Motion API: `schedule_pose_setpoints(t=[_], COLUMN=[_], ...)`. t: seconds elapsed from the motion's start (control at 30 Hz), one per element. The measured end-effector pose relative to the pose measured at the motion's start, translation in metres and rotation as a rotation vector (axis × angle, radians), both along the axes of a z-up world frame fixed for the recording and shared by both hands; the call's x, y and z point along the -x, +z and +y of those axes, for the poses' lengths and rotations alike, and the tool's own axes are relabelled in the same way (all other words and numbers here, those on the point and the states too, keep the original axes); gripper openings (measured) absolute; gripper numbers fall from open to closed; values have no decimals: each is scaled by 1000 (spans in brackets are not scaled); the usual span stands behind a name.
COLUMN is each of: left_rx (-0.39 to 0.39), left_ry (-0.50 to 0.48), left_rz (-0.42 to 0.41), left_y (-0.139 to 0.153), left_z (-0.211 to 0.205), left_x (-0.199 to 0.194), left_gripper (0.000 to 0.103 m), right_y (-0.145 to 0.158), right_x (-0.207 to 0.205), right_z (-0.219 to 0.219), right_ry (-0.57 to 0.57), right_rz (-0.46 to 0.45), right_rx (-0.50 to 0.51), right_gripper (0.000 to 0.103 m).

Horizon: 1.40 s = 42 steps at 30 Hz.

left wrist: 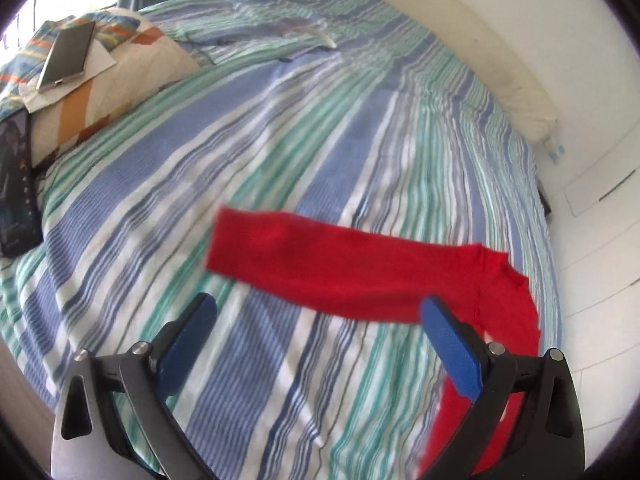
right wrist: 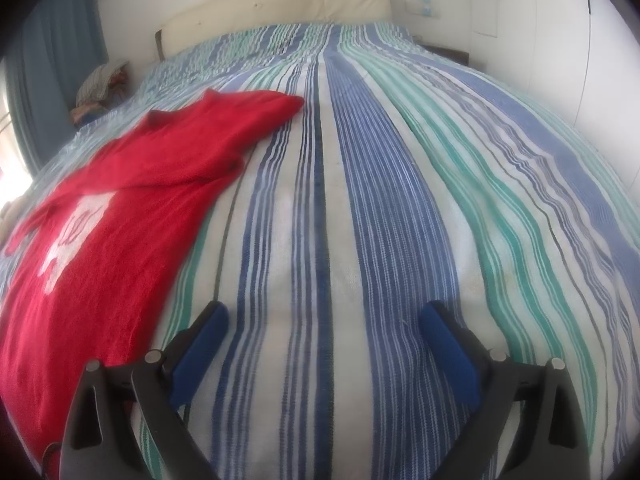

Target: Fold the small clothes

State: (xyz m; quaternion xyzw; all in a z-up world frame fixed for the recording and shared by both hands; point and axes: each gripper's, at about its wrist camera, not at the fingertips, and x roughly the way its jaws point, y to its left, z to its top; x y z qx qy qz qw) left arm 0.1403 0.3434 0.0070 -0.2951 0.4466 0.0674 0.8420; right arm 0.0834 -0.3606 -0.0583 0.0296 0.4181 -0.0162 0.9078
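Striped in blue, teal and white, the bedspread [right wrist: 360,200] covers the whole bed and fills both views, running up to a cream headboard [right wrist: 280,4] against the white wall. Next in size is the red sweater [right wrist: 120,208], lying flat on the bedspread with a white pattern on its front; in the right wrist view it sits to the left of the right tool [right wrist: 324,320], clear of it. In the left wrist view one red sleeve stretches across the stripes just ahead of the left tool [left wrist: 316,308], and red cloth runs down behind that tool's right finger. A patterned pillow [left wrist: 132,68] near the far corner carries a phone [left wrist: 66,56] on a sheet of paper. Both tools stand with their blue-padded fingers wide apart, nothing between them.
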Motion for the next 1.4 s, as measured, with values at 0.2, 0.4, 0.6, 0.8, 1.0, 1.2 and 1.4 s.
schedule_pose_setpoints(t=[0.2,0.4,0.6,0.8,1.0,1.2,1.4], left_rx=[-97,-48,-97,-233,-322,-348,-317], left_ry=[24,12,-13,-104,-376,-650,-857], left_rz=[196,208,195,18,-186,-234,-147], left_y=[-54,-100,-94,28,144,156,80], left_z=[41,28,16,-35,-186,-351,-461], left_x=[-33,-55,-74,-101,-140,-170,-179], left_gripper=[90,67,3,3,3,3,6], right_y=[-1,-2,-2,-2,-3,-3,-3], right_x=[-1,-2,-1,-1,-3,-3,-2], right_z=[2,3,4,5,6,6,6], right_ry=[2,1,-1,-1,-2,-2,-1], right_rz=[0,-7,-9,-7,0,0,-2], right_rx=[12,18,26,27,35,33,29], right_gripper=[97,98,98,98,98,98,98])
